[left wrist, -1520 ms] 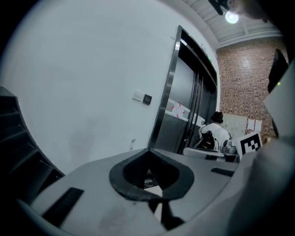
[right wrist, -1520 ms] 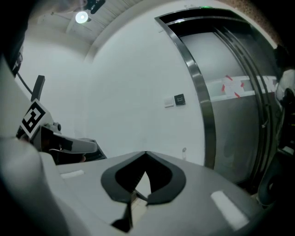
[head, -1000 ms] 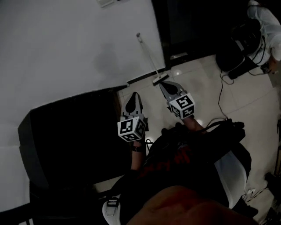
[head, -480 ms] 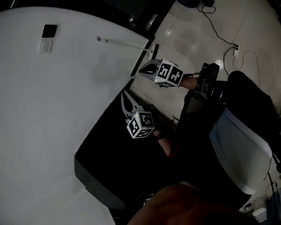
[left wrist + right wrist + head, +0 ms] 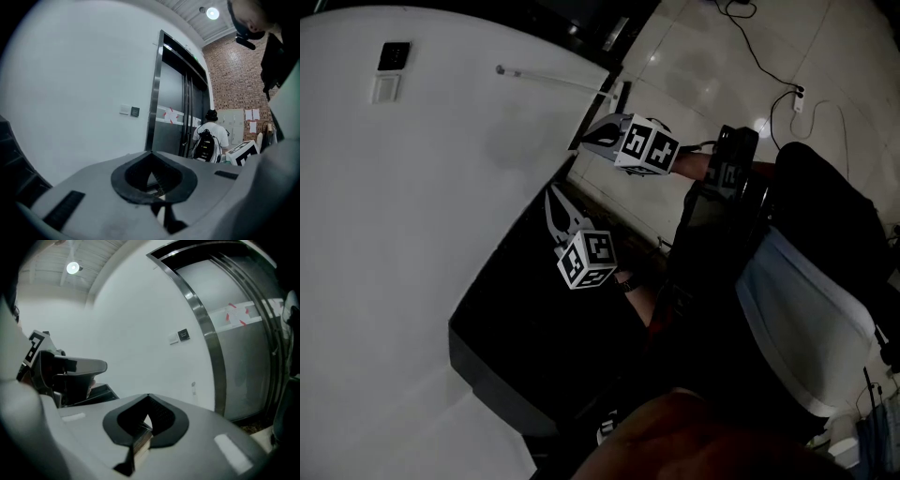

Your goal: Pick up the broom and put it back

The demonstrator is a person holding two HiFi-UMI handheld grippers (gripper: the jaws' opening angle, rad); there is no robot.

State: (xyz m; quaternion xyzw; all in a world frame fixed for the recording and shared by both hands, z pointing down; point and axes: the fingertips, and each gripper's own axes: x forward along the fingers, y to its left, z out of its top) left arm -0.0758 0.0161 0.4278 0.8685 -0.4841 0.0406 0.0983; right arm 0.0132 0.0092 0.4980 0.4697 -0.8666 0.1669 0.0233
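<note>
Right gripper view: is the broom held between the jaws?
No: the right gripper has its jaws shut on nothing, and the broom leans on the white wall.

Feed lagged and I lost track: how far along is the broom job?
Done: nothing certain. The broom leans on the wall, with no gripper on it. In hand: nothing. The left gripper and right gripper are both shut and empty, the right nearer the broom. Left: unless it already stands in place, grip and return it.
</note>
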